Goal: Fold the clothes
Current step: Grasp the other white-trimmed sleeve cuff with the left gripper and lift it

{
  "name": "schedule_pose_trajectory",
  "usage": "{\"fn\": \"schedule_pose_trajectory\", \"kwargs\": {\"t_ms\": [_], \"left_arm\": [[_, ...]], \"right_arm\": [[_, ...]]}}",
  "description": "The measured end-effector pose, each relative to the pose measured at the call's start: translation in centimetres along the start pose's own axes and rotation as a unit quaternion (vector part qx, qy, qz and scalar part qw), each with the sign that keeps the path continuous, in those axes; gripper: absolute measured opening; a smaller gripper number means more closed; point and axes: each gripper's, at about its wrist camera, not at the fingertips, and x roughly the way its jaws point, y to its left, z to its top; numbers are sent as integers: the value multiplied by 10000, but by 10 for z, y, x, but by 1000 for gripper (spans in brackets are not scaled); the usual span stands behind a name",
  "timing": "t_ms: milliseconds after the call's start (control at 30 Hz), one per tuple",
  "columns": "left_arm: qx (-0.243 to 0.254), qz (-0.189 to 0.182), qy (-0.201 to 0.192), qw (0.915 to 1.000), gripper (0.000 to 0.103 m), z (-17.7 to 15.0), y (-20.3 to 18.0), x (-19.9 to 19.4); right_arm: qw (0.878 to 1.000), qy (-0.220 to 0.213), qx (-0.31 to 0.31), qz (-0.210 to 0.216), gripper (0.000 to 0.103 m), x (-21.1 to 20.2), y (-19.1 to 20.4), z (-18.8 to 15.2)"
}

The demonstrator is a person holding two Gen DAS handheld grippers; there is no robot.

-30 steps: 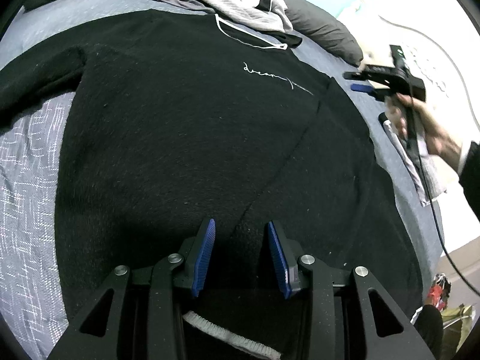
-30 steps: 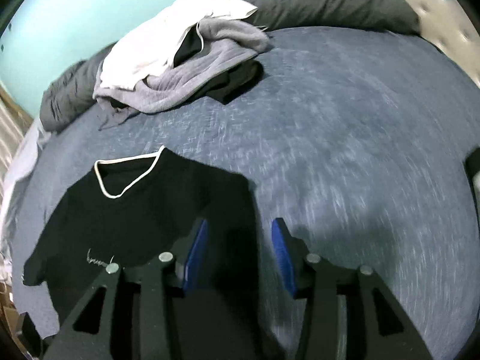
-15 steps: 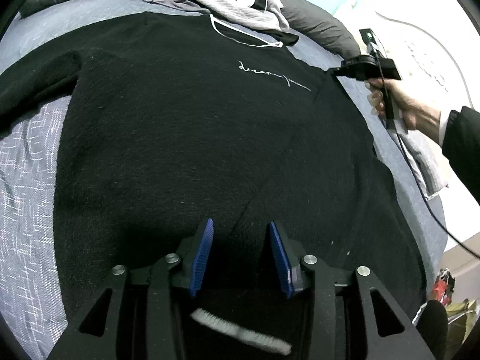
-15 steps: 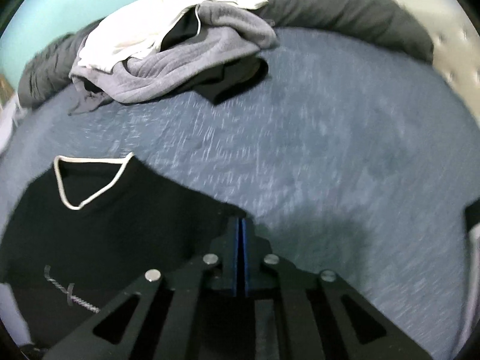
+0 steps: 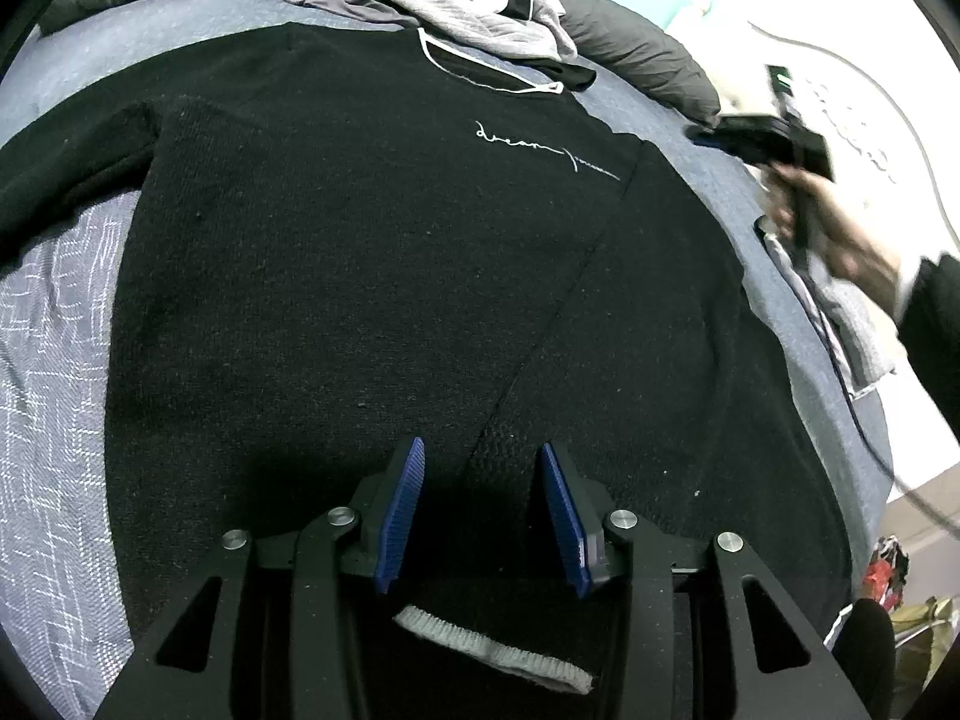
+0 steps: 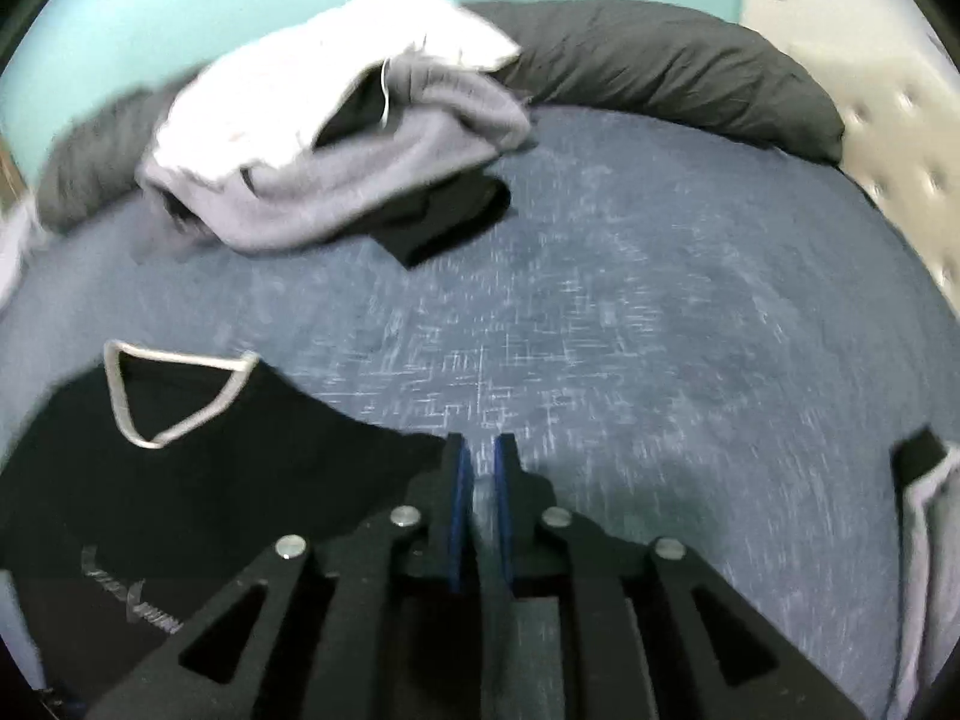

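Observation:
A black sweater (image 5: 360, 252) with a white-trimmed V-neck and white script lies spread on the blue-grey bed (image 5: 48, 372). Its right sleeve is folded in over the body. My left gripper (image 5: 480, 510) is open just above the folded sleeve near the hem, with a white-edged cuff (image 5: 492, 642) below it. My right gripper (image 6: 480, 480) hovers off the sweater's shoulder edge (image 6: 210, 480) over bare bedcover, jaws slightly apart and empty. It also shows in the left wrist view (image 5: 762, 135), held by a hand.
A heap of grey, white and black clothes (image 6: 336, 138) lies at the head of the bed by dark pillows (image 6: 660, 72). More folded fabric (image 6: 924, 528) lies at the right edge. A padded headboard (image 6: 900, 96) stands at the far right.
My right gripper shut at the sweater's shoulder, then drew away to the right and now stands slightly apart and empty. My left gripper stayed open and shifted little.

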Motion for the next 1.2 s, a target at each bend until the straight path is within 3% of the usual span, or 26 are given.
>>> {"fn": "schedule_pose_trajectory", "kwargs": {"t_ms": [100,300,400,533,700,967,1200], "left_arm": [[12,22,2,10000,44,1,-1,1],[24,52,7,10000,44,1,-2,2],[-34,12,10,10000,44,1,0,1],[-118,-45,55,9999,44,1,2,-3],[-119,25,-87,9999,45,4,7,-23],[-396,265,-287,9984,45,-7,34,-52],[-668,413,-514,9956,45,-16,58,-81]], "right_arm": [[9993,-101,119,352,9,-30,-10,-27],[9968,403,-70,689,9,-39,7,-94],[9964,739,-147,384,9,-25,13,-116],[9981,393,300,372,9,-42,13,-118],[9941,-45,581,912,9,-83,44,-134],[9793,-133,1200,1622,14,-114,86,-189],[9761,-227,1015,1909,16,-135,126,-219]]}}
